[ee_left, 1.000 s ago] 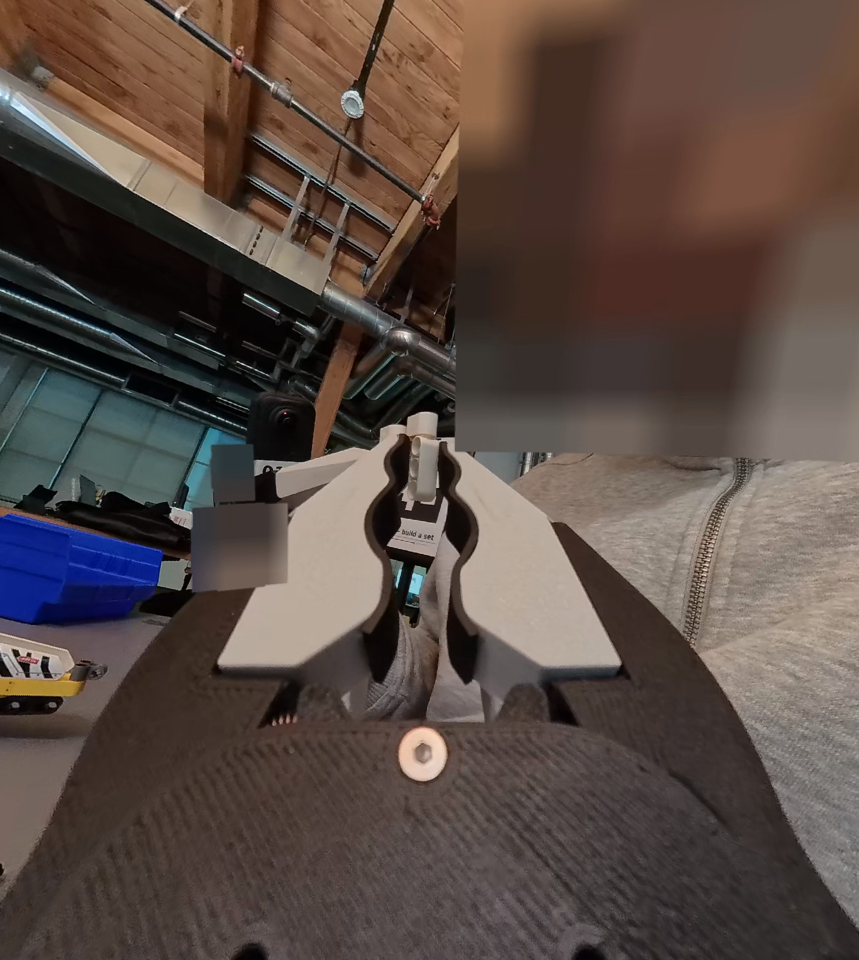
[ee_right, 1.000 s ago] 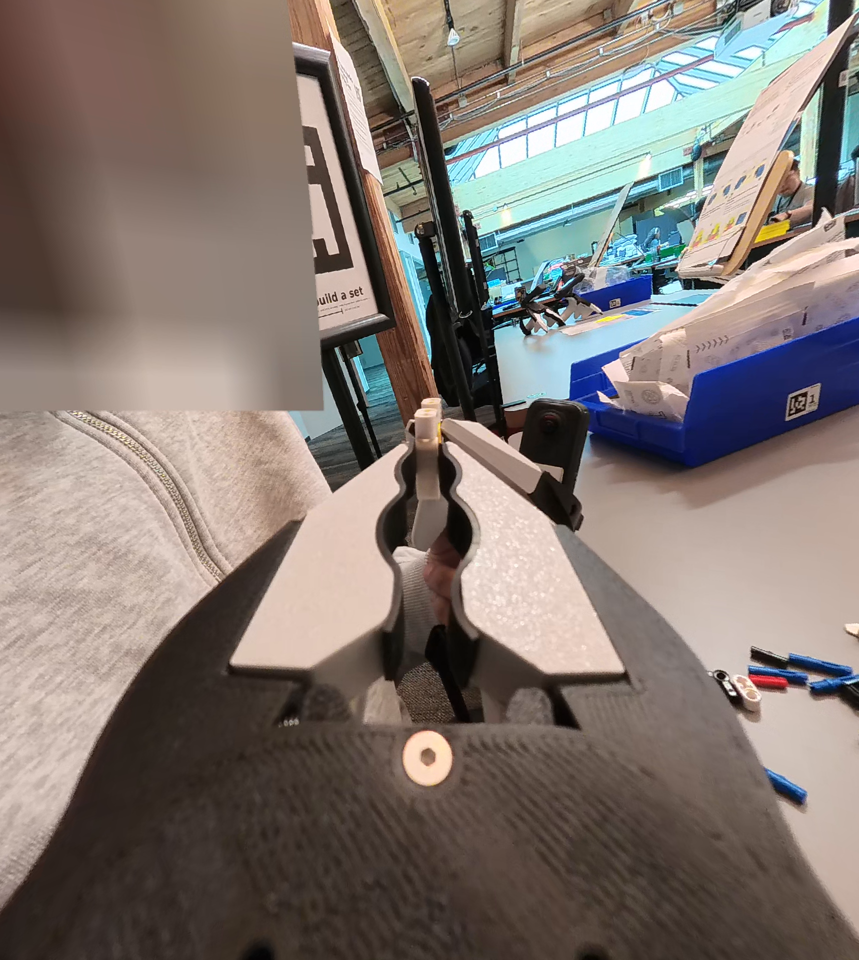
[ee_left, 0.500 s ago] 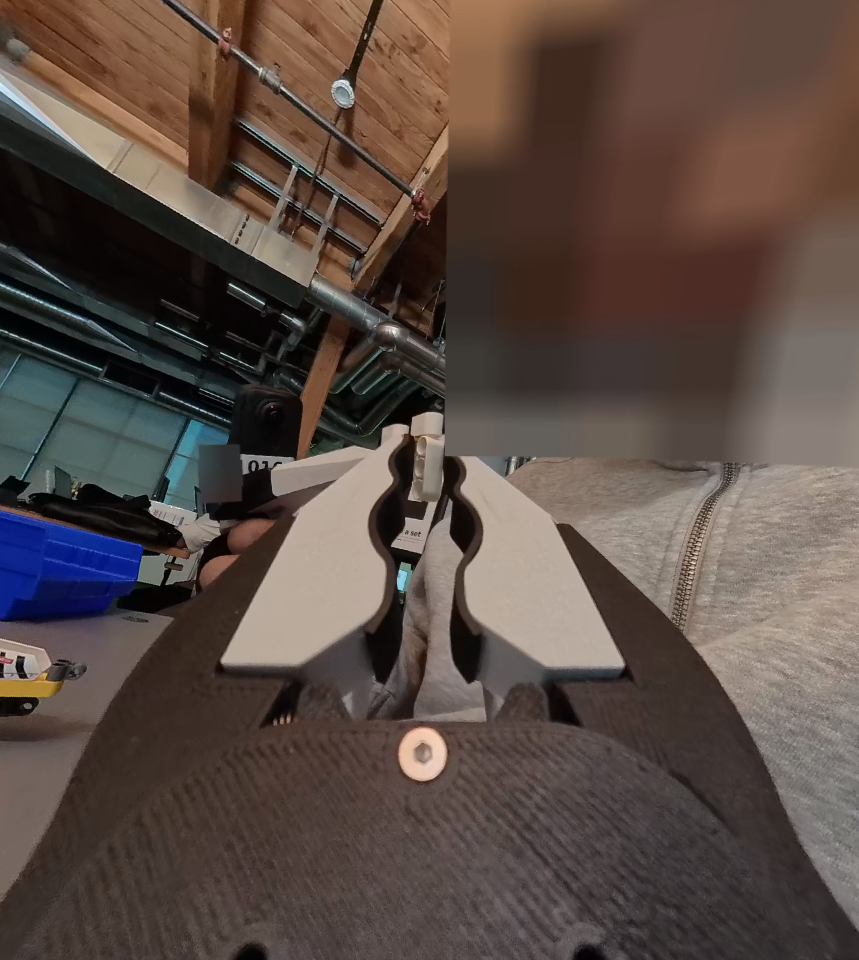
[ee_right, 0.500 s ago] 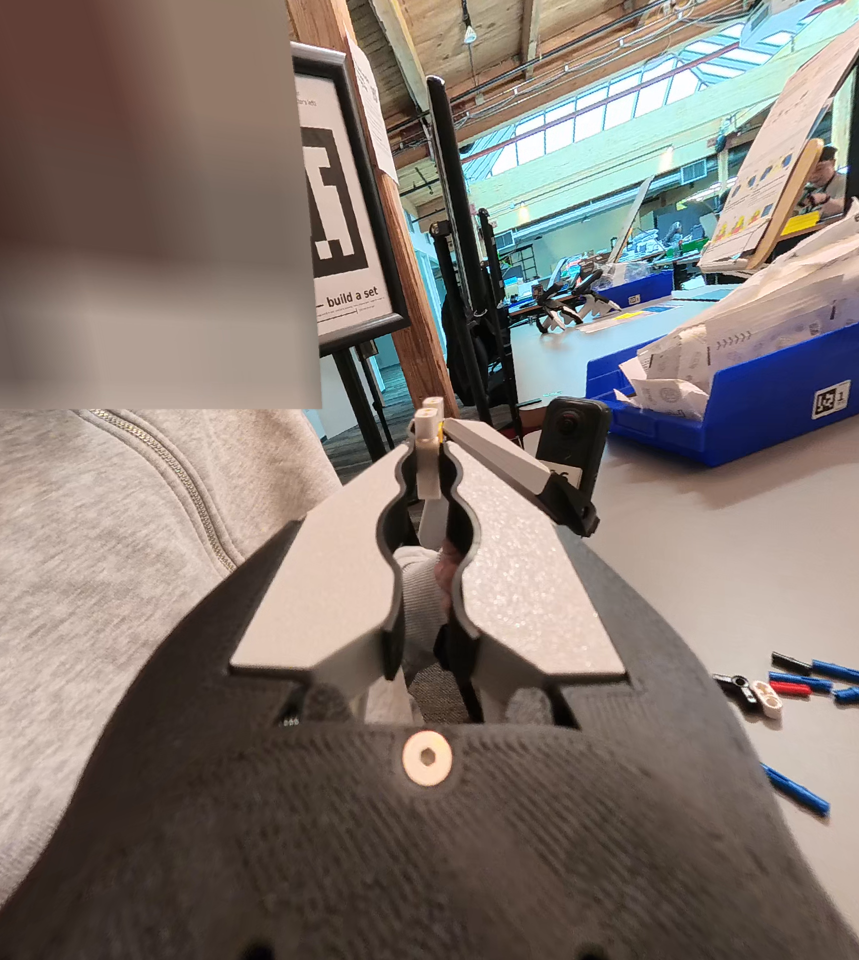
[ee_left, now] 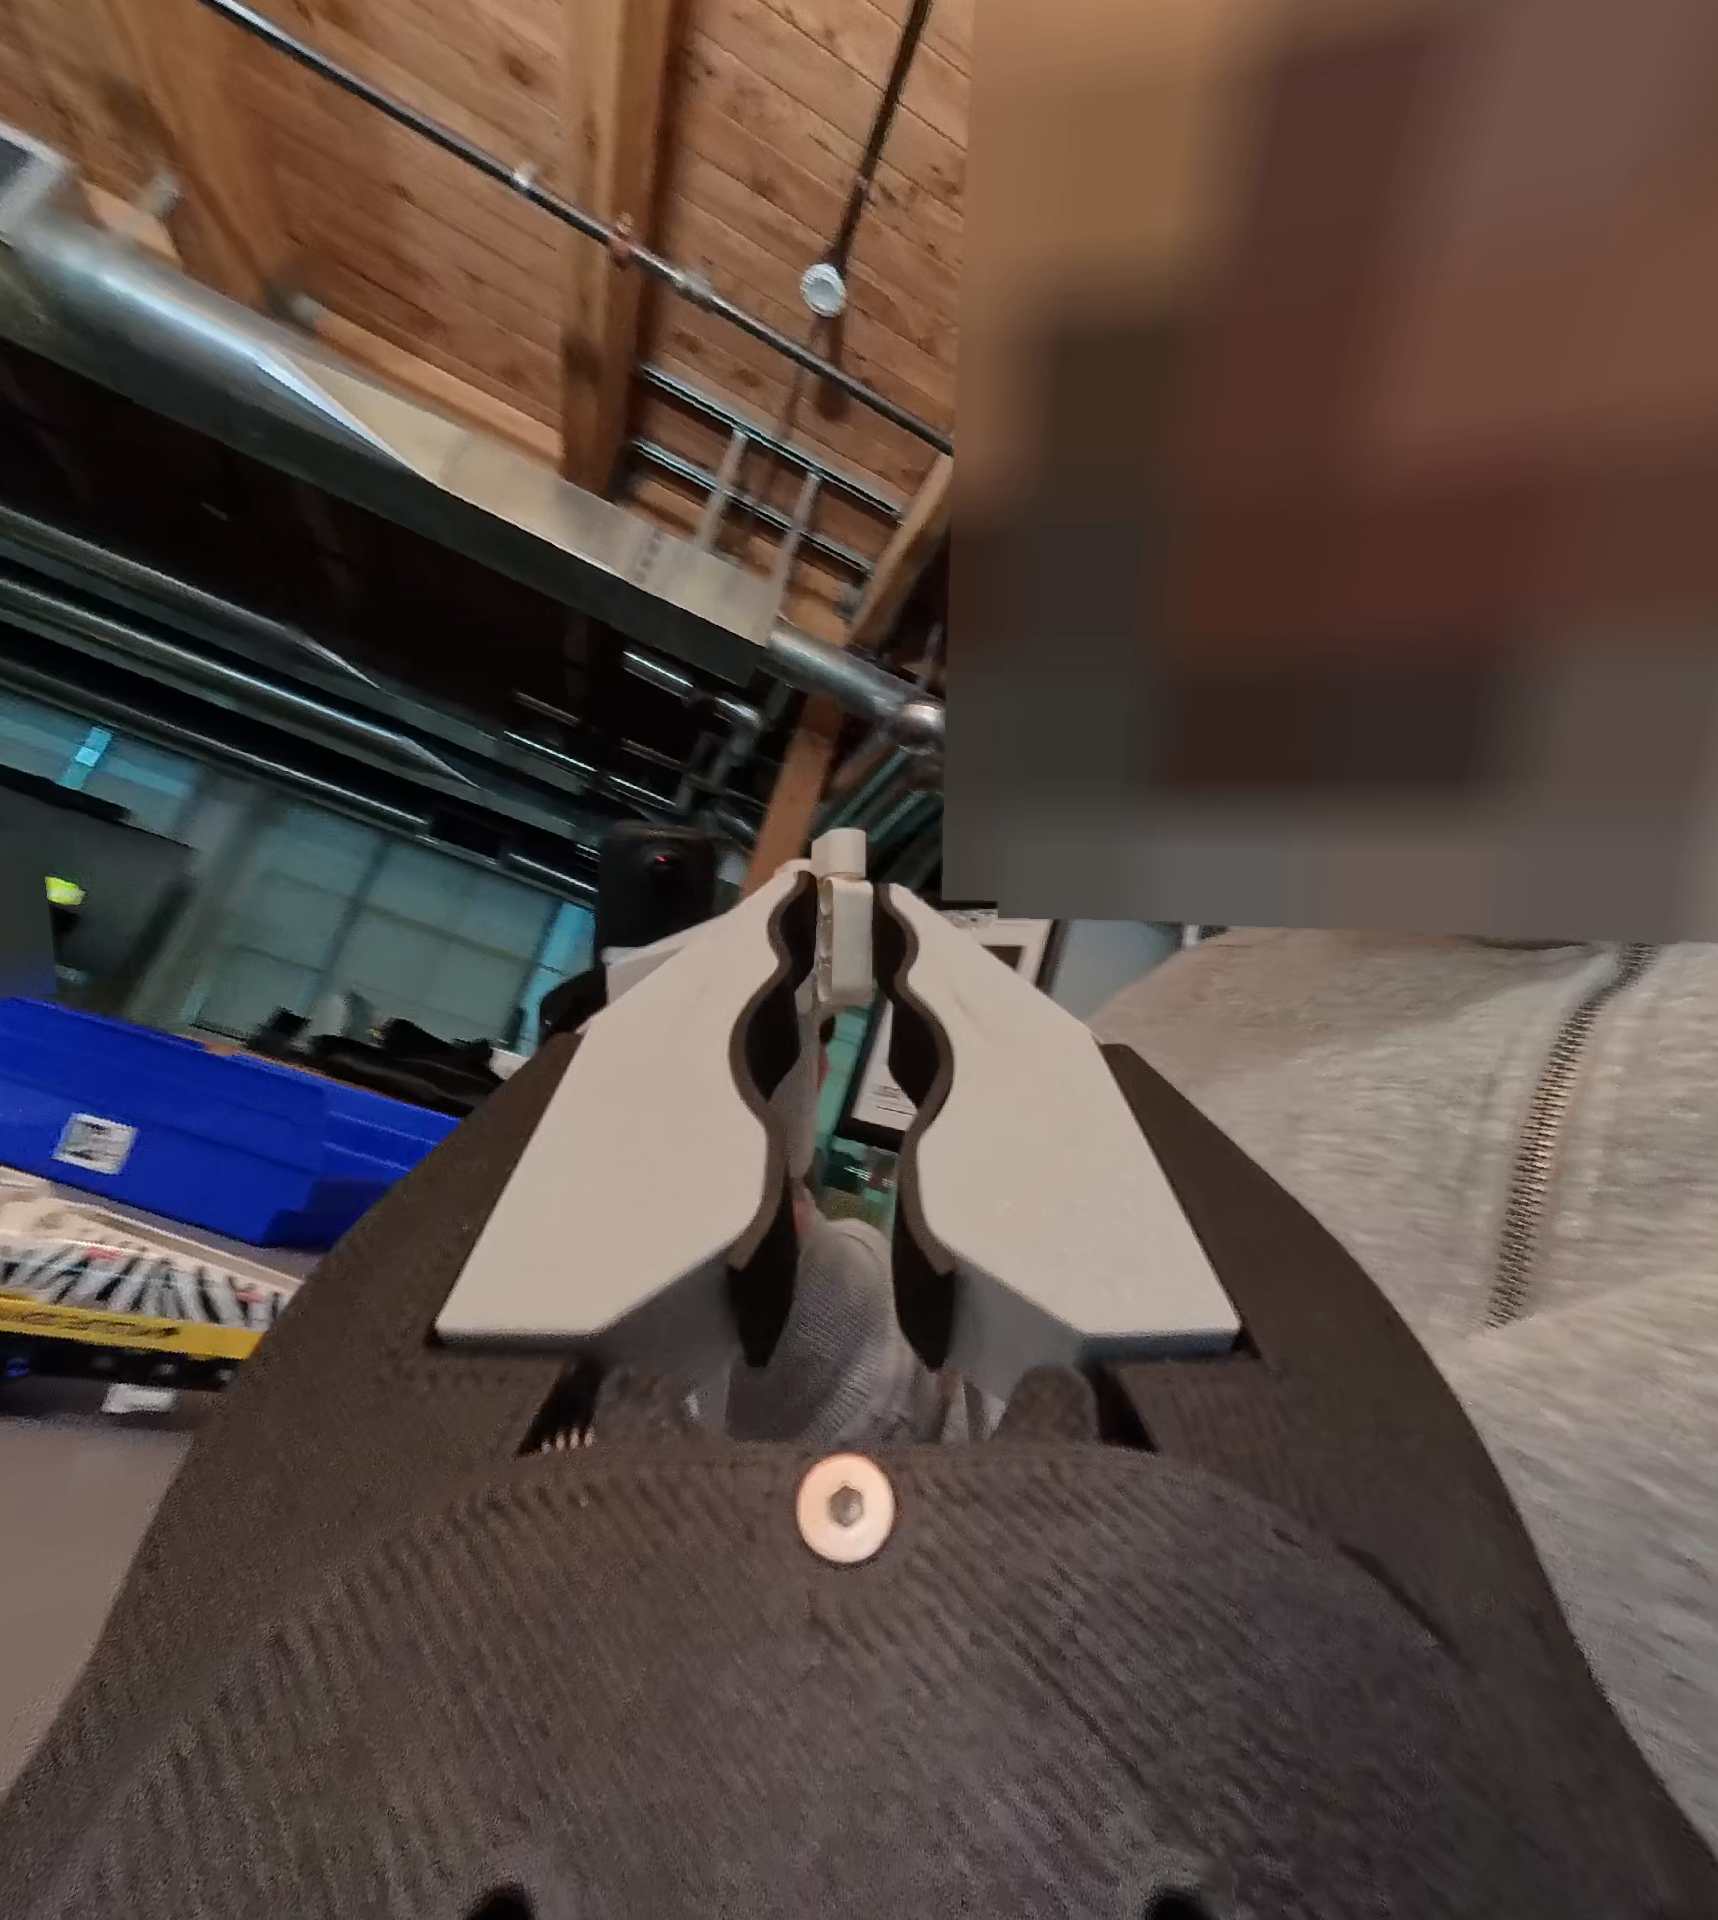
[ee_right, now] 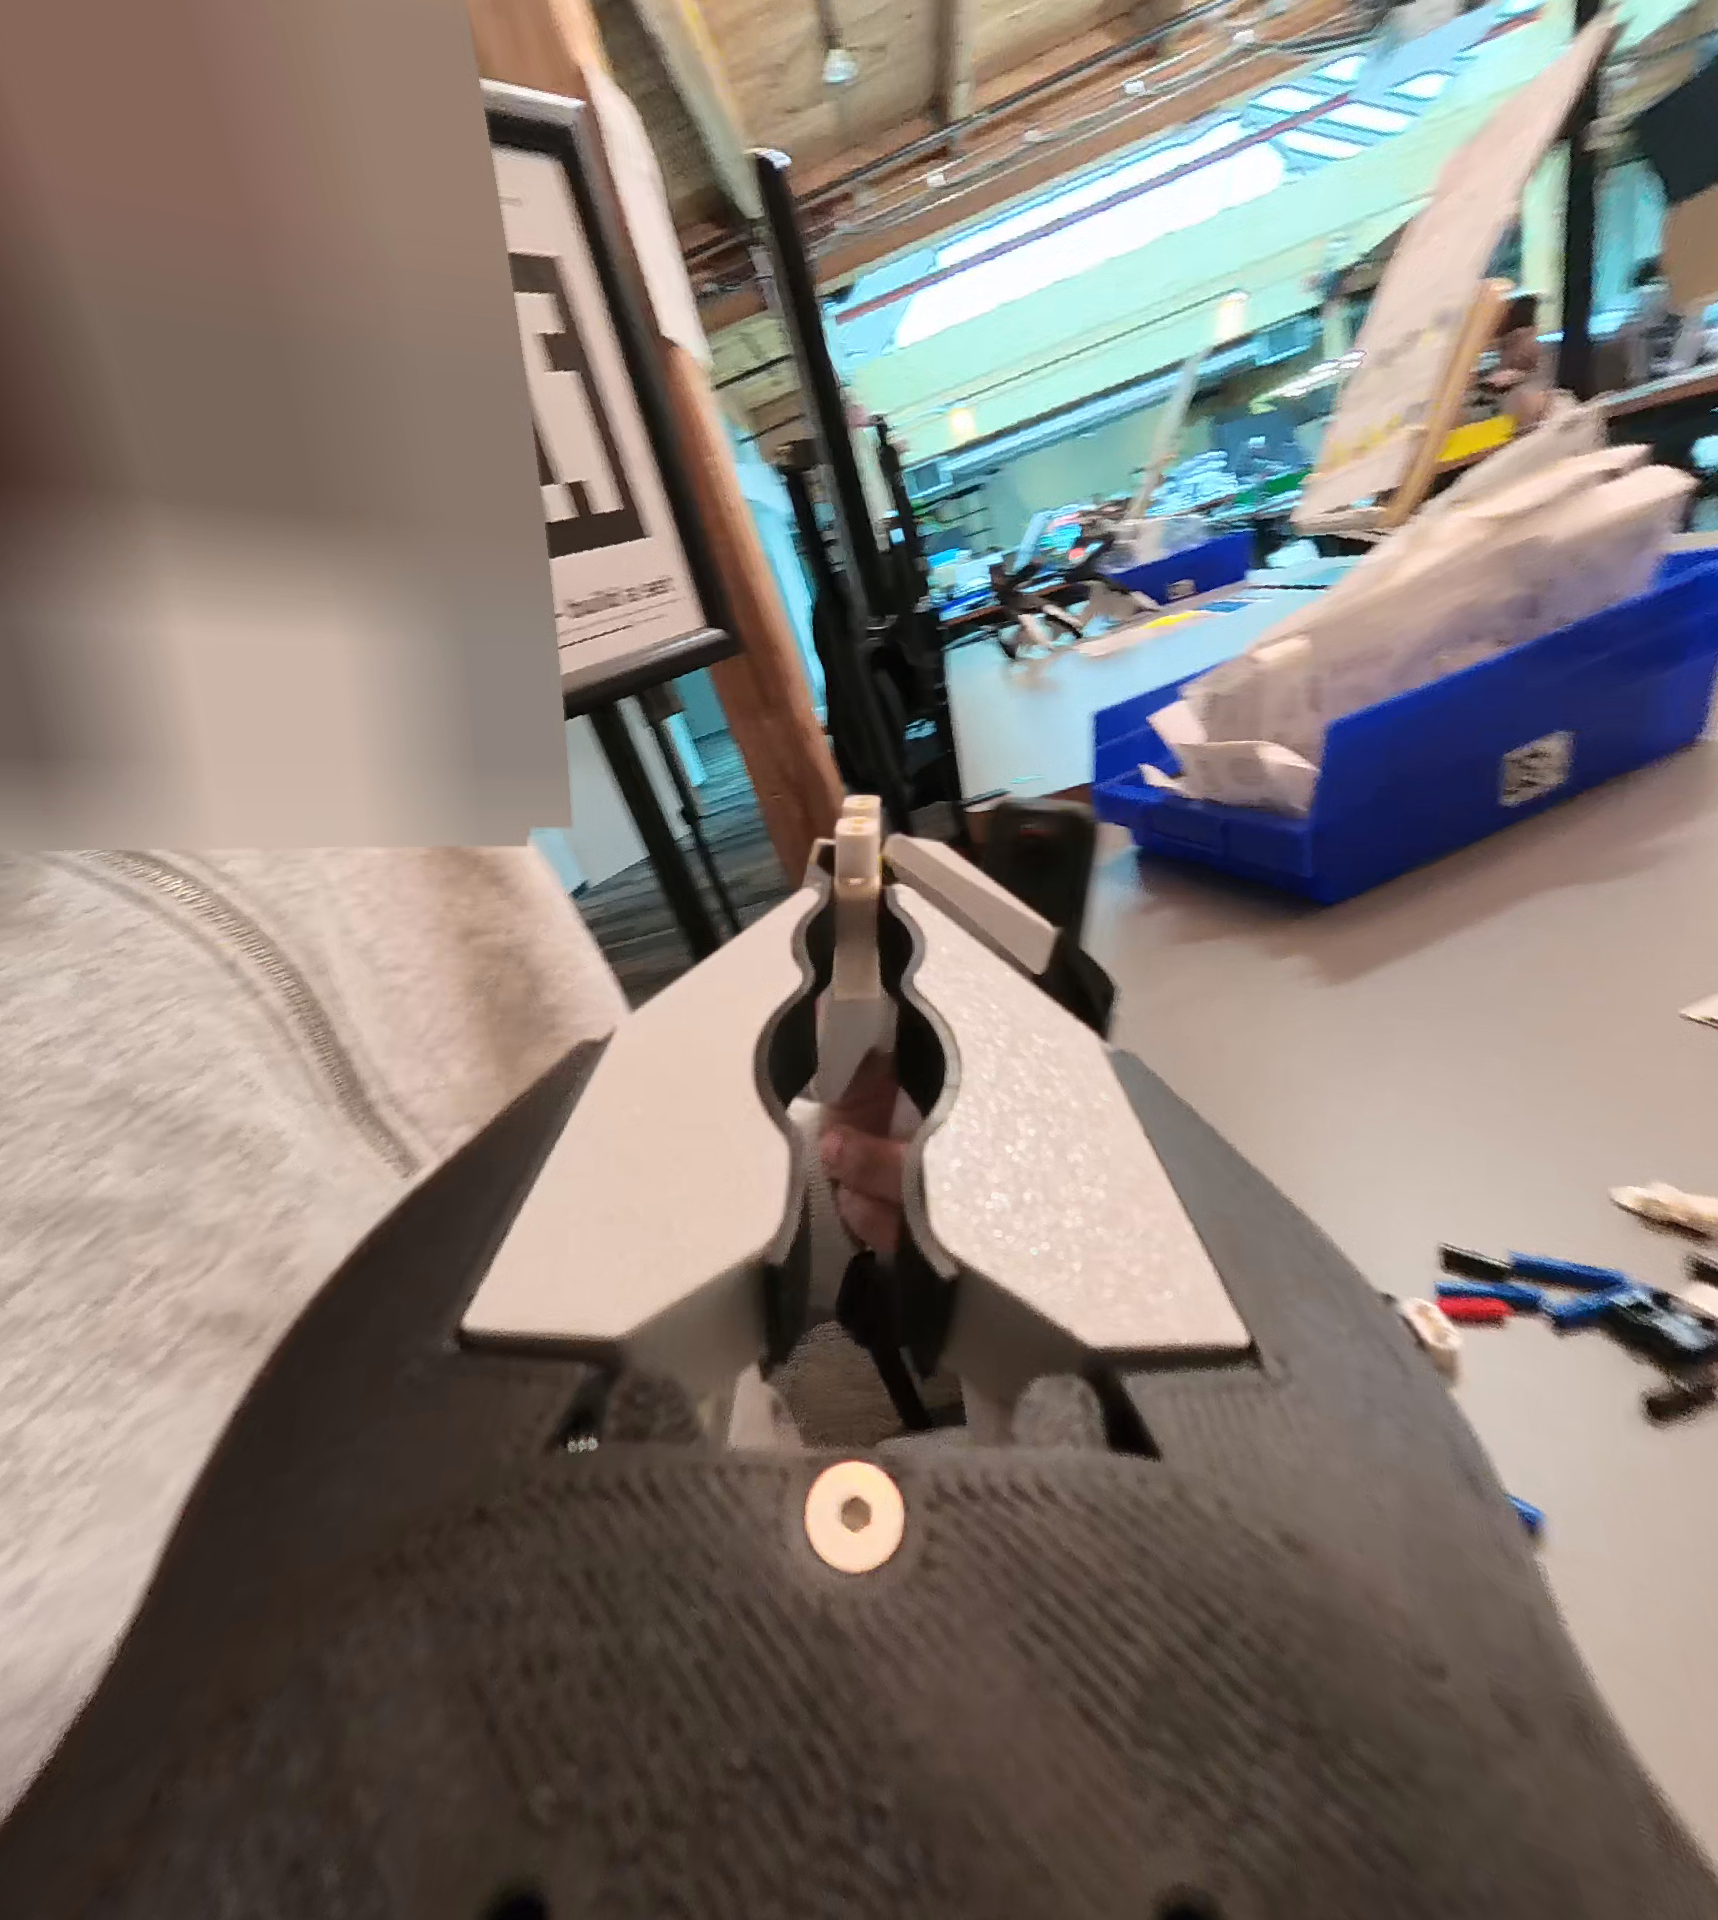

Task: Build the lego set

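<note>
My left gripper (ee_left: 842,896) is shut on a small white lego piece (ee_left: 847,940), held in the air in front of a person in a grey zip hoodie (ee_left: 1457,1143). My right gripper (ee_right: 855,883) is shut on a white lego beam (ee_right: 853,987) with a pale pin at its tip. The two grippers meet tip to tip: the left gripper's finger (ee_right: 969,920) shows just beyond the right one's tips. Loose blue, red, black and white lego pieces (ee_right: 1582,1299) lie on the grey table (ee_right: 1406,1091) at the right.
A blue bin of paper bags (ee_right: 1437,748) stands at the back right. Another blue bin (ee_left: 159,1122) and a yellow, zebra-striped lego box (ee_left: 76,1299) lie at the left. A framed sign on a stand (ee_right: 616,468) is behind the person. The tips of both grippers are at nearly the same place.
Both views have swung and blurred: the grippers moved together while keeping their pieces pinched tip to tip. The left view now shows more of the blue bin and box.
</note>
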The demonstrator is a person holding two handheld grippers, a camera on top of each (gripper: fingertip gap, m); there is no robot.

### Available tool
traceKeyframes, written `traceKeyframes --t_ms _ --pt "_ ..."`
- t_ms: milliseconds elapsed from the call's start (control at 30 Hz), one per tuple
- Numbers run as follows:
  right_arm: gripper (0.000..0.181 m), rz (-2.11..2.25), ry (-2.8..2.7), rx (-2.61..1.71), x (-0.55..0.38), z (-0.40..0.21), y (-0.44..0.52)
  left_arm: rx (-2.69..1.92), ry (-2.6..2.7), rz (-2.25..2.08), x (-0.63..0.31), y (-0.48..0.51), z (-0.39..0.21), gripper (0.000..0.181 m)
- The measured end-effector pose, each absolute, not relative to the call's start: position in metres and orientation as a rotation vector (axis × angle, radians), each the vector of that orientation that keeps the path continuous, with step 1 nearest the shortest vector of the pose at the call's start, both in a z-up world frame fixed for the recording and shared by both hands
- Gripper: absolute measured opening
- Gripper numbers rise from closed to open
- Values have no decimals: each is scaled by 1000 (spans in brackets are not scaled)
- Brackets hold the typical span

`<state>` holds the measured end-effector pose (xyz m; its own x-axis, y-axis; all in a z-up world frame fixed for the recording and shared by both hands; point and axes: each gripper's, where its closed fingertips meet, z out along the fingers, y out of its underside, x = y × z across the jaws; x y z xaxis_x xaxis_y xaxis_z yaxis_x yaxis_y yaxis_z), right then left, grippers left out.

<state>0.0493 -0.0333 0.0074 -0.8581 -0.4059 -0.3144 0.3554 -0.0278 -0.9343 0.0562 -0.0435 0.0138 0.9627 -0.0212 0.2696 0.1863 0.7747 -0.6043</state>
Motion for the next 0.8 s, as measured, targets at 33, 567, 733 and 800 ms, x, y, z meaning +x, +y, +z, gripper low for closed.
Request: traceKeyframes --t_ms 33,567,733,800 --pt "5 -1943 1736 -36 47 8 -34 -664 -270 -85 54 -47 14 9" --pt "5 -1920 1780 65 35 -2 -39 -706 -359 38 42 -53 10 12" --pt "5 -1912 1777 68 35 -3 -39 -713 -362 43 41 -52 9 5" --pt "5 -1912 1775 71 35 -3 -39 -715 -364 47 41 -52 9 5"
